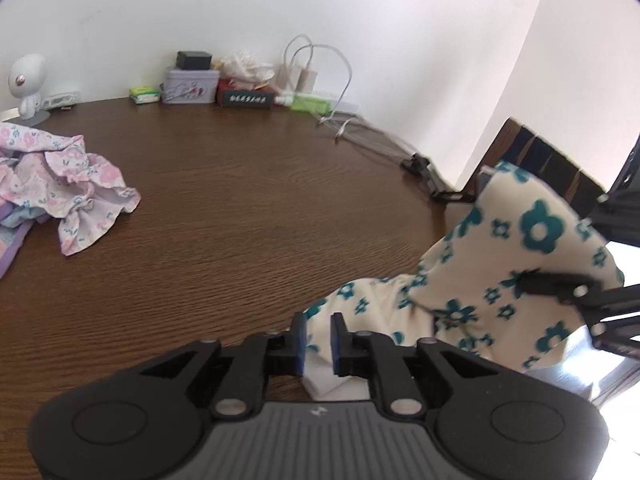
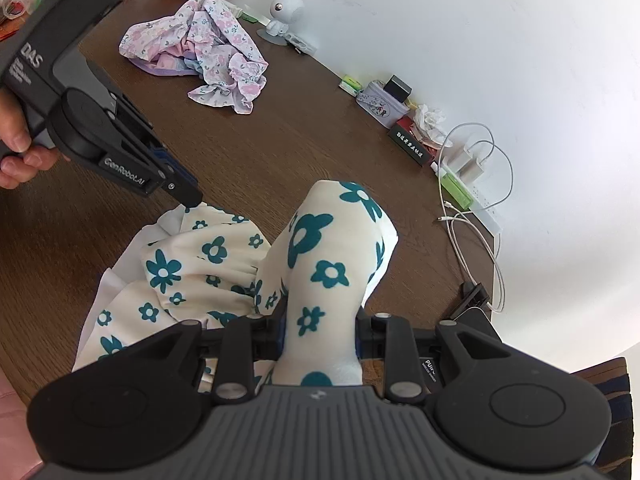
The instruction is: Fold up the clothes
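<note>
The cream garment [image 2: 224,264] printed with teal flowers lies bunched at the near edge of the brown wooden table [image 1: 240,208], one part of it lifted into a tall fold. The right gripper [image 2: 318,340] pinches that raised fold, cloth filling the gap between its jaws. The left gripper [image 1: 319,340] has its blue-padded jaws drawn close on a thin edge of the same garment; from the right wrist view its tip meets the cloth's far left corner, though the pads themselves are hidden there by its black body. A hand [image 2: 18,148] holding its handle is cut off at the left border. Along the far wall stands a pale tin [image 1: 191,86] with a black box [image 1: 194,60] on its lid; what the tin holds cannot be seen. Just right of it, a dark red box [image 1: 244,98] has crumpled paper [image 1: 246,66] heaped on it. Further right, white chargers [image 1: 298,76] trail looping cables [image 2: 472,216]. A pile of pink floral clothes [image 1: 60,188] lies on the left, partly cut off by the border, and a small white robot figure [image 1: 27,82] stands beyond it. The garment's lower part is hidden behind the right gripper's body.
</note>
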Available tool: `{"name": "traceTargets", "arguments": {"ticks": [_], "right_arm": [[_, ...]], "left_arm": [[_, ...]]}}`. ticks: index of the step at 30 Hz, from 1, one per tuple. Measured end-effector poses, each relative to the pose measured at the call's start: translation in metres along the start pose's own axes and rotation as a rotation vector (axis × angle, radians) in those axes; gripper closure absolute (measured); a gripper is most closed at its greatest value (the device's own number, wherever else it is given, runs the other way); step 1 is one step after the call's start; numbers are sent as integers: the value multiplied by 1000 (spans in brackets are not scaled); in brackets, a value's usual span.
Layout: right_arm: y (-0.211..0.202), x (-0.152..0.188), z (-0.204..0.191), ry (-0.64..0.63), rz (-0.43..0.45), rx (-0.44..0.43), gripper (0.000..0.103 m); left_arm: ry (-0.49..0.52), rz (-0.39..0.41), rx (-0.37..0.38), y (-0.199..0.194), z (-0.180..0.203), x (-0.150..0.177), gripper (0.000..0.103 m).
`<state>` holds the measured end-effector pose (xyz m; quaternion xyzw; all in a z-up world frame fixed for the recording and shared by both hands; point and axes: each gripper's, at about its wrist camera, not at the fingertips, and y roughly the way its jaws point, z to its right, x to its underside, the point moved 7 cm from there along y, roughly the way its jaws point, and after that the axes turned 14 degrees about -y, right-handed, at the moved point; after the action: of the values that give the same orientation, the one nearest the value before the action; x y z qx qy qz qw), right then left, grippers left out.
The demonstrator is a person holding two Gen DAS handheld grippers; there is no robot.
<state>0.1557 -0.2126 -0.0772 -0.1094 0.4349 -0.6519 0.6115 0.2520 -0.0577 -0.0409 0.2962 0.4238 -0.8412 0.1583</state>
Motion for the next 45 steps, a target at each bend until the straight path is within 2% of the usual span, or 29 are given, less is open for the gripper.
{"name": "traceTargets", "arguments": {"ticks": [1,3,4,6,8,16,19,21,24,27,32,38,41,43,45], "right_arm": [[0,-1,-1,-7,-2,5,76],[1,-5,-4,-22,-9,13,76],[1,-7,-5,-30,-12,18,76],[2,-12,-9,-52,-21,29,76],[1,-16,-15,-79,-28,47,76],[-4,-32,-63,-221,-12,121,74],[-3,-37,-84,-256,0,134,73],[-3,-38,-94,-270,6,141,72],[-3,-38,-108,-302,17,171,70],[-5,-40,-118,-286,38,147,64],[-3,-44,-131,-229,80,93,61],[-3,-41,-143,-158,141,25,50],[-17,-38,-137,-61,212,-61,43],[-37,-34,-120,65,282,-125,40],[-58,-23,-93,189,354,-151,33]], "left_arm": [[23,-8,32,-1,9,3,74],[68,-24,97,-3,27,10,75],[89,-37,113,-1,34,14,76],[118,-80,84,12,39,25,85],[100,-119,66,26,36,35,93],[-3,-129,145,27,20,47,94],[-57,-127,183,16,11,48,87],[-76,-117,201,4,6,49,76],[-106,-82,197,-18,-9,48,75],[-144,-40,183,-40,-24,45,74],[-197,52,194,-72,-39,35,72],[-198,103,196,-88,-29,30,65],[-193,119,203,-91,-20,29,65],[-186,133,206,-93,-14,27,65],[-173,145,208,-96,-6,26,64]]}}
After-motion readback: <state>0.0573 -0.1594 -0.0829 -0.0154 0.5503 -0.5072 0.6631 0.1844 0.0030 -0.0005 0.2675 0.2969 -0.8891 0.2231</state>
